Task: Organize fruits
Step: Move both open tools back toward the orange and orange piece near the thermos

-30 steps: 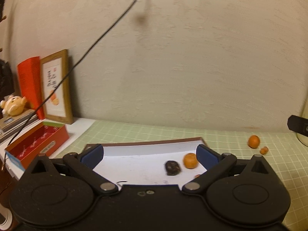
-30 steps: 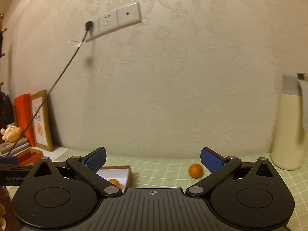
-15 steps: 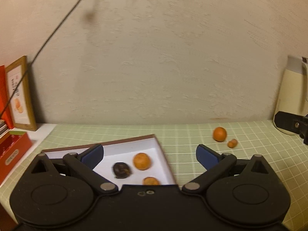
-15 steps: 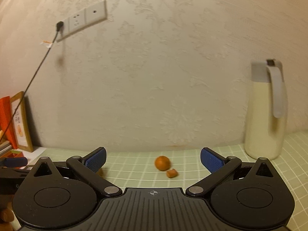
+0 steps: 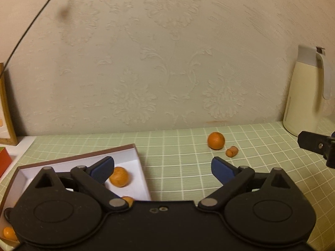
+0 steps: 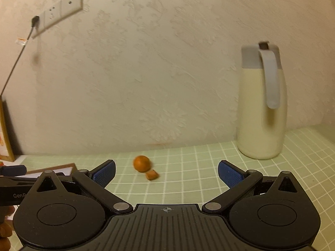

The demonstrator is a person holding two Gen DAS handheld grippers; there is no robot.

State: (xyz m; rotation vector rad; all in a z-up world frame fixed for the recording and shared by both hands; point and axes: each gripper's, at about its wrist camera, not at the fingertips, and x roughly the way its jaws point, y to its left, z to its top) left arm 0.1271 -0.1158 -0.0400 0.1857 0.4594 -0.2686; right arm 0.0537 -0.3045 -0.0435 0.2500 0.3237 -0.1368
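An orange fruit [image 5: 216,140] and a small brown fruit [image 5: 231,151] lie together on the green checked mat near the wall. My left gripper [image 5: 162,167] hovers short of them, its jaws wide but closing, with nothing between them. A white box with a brown rim [image 5: 134,147] sits at the left, with an orange fruit [image 5: 119,176] and other small fruits in it, partly hidden by the gripper. In the right wrist view the same orange fruit [image 6: 142,163] and brown fruit [image 6: 152,175] lie ahead of my open, empty right gripper [image 6: 166,172].
A cream jug with a grey lid and handle [image 6: 261,104] stands by the wall at the right. A framed picture [image 5: 6,108] leans at the far left. A black cable [image 5: 29,27] hangs from a wall socket [image 6: 60,10]. The left gripper's tip [image 6: 12,169] shows at the left.
Both grippers have swung to the right. The box slid to the left in the left wrist view, and the two loose fruits and the jug came nearer the middle.
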